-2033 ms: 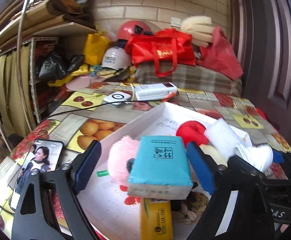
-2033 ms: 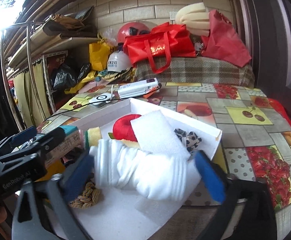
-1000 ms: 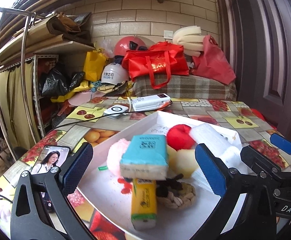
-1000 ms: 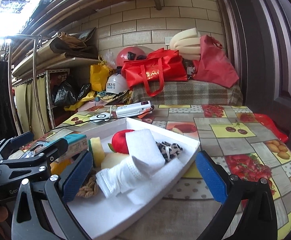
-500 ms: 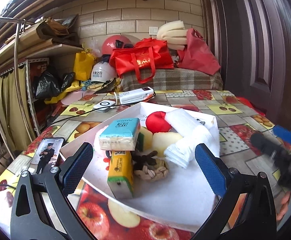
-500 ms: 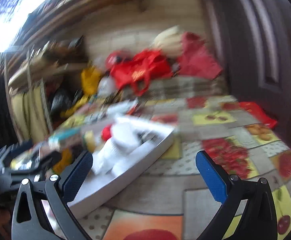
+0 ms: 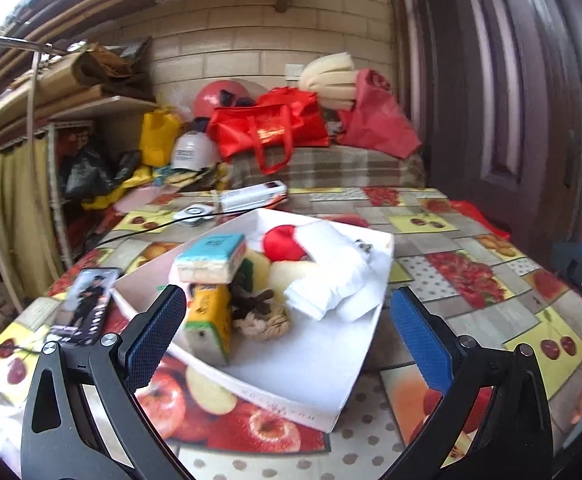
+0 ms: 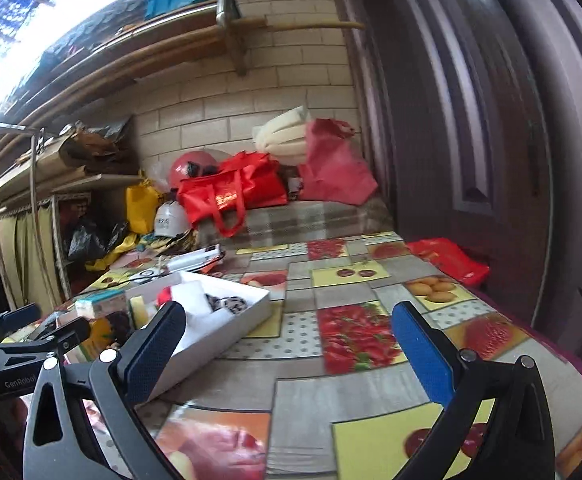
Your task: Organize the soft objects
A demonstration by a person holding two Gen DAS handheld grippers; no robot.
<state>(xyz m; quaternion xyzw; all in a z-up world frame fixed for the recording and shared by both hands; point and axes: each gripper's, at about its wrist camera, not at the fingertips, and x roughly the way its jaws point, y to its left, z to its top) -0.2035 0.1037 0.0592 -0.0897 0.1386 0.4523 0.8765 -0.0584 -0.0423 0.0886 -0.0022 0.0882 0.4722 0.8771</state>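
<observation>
My left gripper and right gripper hover with jaws apart, empty, near the table's front edge. The soft objects lie gathered in the white tray, apparently sorted.

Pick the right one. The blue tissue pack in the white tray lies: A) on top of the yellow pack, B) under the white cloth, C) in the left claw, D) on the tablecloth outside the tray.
A: the blue tissue pack rests atop the yellow pack inside the white tray.
</observation>
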